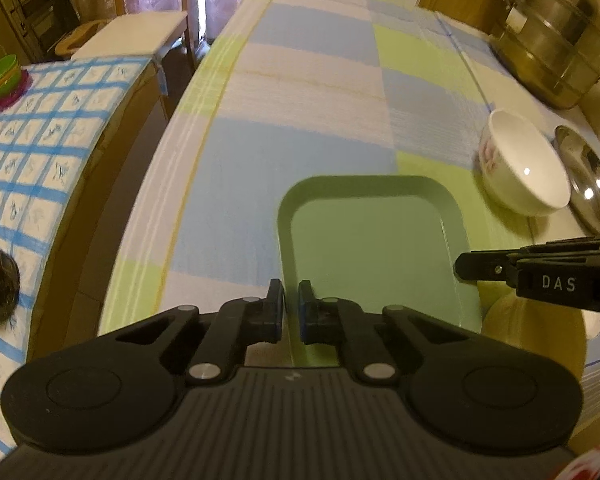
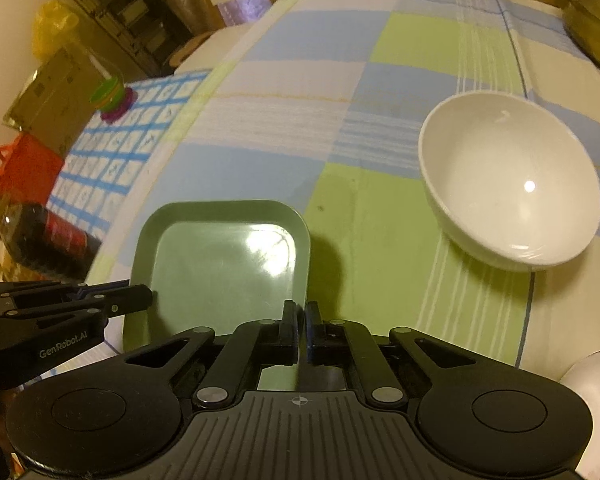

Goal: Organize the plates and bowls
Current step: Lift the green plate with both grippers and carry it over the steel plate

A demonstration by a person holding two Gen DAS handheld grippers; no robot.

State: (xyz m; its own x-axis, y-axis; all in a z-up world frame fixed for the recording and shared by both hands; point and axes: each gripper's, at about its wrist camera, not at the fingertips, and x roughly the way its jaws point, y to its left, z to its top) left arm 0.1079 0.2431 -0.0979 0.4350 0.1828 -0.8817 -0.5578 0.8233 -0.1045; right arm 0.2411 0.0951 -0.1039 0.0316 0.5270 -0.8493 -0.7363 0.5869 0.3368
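At the near edge of the checked table, your left gripper [image 1: 291, 304] and right gripper [image 2: 302, 326] both pinch the green tray [image 2: 220, 268], while the white bowl [image 2: 508, 184] sits far right, unstacked, so most sorting remains.

Your left hand-held gripper [image 1: 291, 310] hides the green tray's [image 1: 376, 248] near edge; the steel plate [image 1: 590, 176] is cut off.

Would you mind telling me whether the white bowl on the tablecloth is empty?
Empty. In the right wrist view the white bowl sits upright, its bare glossy inside showing only a light reflection.
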